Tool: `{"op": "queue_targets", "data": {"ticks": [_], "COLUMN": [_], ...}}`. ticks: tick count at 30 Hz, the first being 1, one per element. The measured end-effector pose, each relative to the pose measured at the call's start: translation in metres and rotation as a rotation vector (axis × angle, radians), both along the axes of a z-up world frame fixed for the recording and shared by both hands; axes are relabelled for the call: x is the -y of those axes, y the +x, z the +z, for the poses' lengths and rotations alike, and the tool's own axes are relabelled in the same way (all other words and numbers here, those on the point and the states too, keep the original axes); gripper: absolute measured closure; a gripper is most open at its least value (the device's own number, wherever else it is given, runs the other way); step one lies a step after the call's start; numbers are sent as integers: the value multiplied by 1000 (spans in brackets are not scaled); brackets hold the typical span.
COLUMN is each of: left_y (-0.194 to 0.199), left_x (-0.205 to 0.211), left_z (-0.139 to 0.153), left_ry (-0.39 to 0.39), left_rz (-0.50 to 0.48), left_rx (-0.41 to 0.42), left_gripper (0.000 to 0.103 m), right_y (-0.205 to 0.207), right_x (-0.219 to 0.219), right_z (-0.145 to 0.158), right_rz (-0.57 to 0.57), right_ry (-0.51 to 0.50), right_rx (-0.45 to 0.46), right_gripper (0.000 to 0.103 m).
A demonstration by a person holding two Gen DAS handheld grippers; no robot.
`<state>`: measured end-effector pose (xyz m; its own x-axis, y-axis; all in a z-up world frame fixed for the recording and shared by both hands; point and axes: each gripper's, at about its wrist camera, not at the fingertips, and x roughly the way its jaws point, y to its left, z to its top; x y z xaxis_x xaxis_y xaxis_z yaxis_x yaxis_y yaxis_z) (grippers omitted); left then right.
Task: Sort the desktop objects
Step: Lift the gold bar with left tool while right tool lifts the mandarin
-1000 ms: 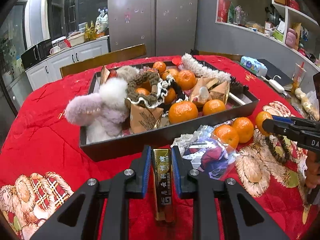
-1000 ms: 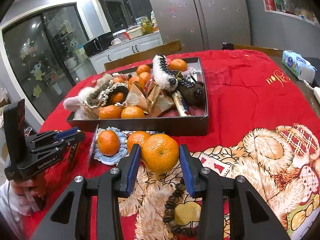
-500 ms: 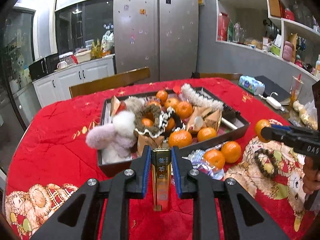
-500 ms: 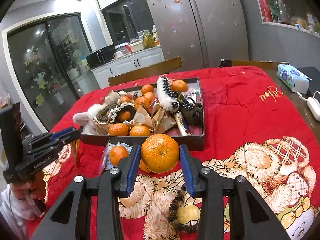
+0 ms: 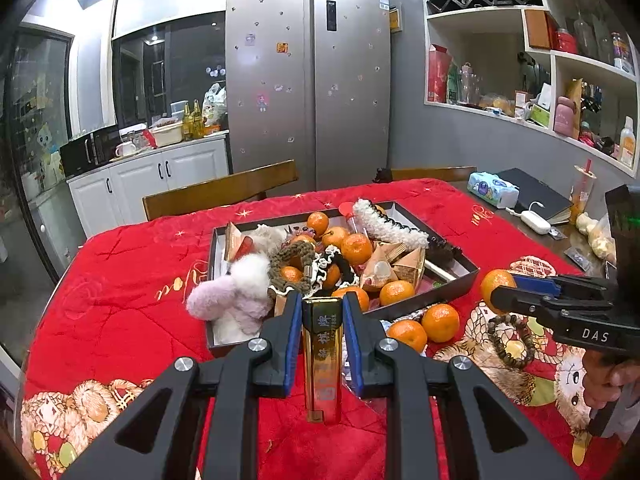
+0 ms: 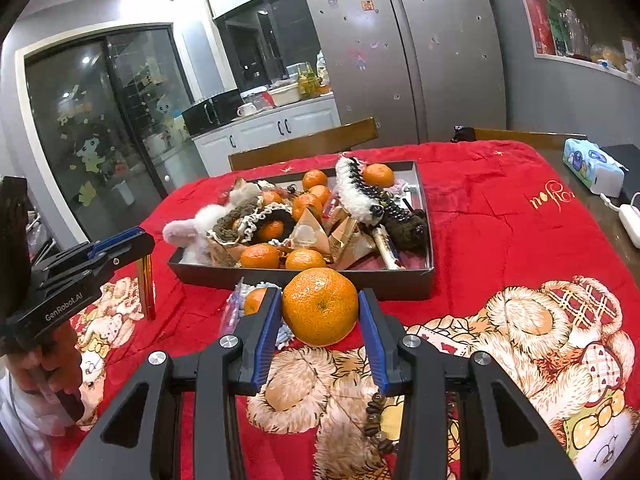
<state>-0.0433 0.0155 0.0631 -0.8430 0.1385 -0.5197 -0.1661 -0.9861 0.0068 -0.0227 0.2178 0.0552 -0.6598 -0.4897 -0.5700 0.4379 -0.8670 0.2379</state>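
Observation:
My left gripper (image 5: 322,320) is shut on a gold foil snack bar (image 5: 322,360) and holds it upright above the red cloth, in front of the dark tray (image 5: 424,300). My right gripper (image 6: 320,316) is shut on an orange (image 6: 320,306), held above the cloth before the tray (image 6: 400,284). The tray holds oranges, fluffy hair ties, paper-wrapped snacks and a white hairband. The right gripper with its orange (image 5: 496,284) shows at the right of the left wrist view. The left gripper with the bar (image 6: 146,280) shows at the left of the right wrist view.
Two loose oranges (image 5: 424,326) and a plastic wrapper lie on the cloth by the tray's near side. A brown bead bracelet (image 5: 510,340) lies to the right. A tissue pack (image 5: 492,190), a charger and a dark book sit at the far right. Wooden chairs stand behind.
Both grippers have risen and drawn back from the tray with their loads. The table and tray now look smaller and lower in both views.

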Motion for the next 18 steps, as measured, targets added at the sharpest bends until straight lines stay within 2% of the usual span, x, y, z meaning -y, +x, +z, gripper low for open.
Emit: {"op": "queue_targets", "data": {"ticks": [3, 10, 18], "left_y": [0, -8, -18], "left_x": [-1, 12, 16], "left_z": [3, 24, 46], "left_ry": [1, 62, 41], "left_rz": [-9, 15, 35], "left_rx": [-7, -5, -24], "left_gripper": [82, 82, 82], "right_y": [1, 1, -1], "right_x": [4, 11, 29], "right_z": [2, 9, 29], "right_rz": [9, 18, 56], "right_ry": [4, 7, 28], "right_rx": [-1, 7, -25], "right_gripper": [65, 65, 65]}}
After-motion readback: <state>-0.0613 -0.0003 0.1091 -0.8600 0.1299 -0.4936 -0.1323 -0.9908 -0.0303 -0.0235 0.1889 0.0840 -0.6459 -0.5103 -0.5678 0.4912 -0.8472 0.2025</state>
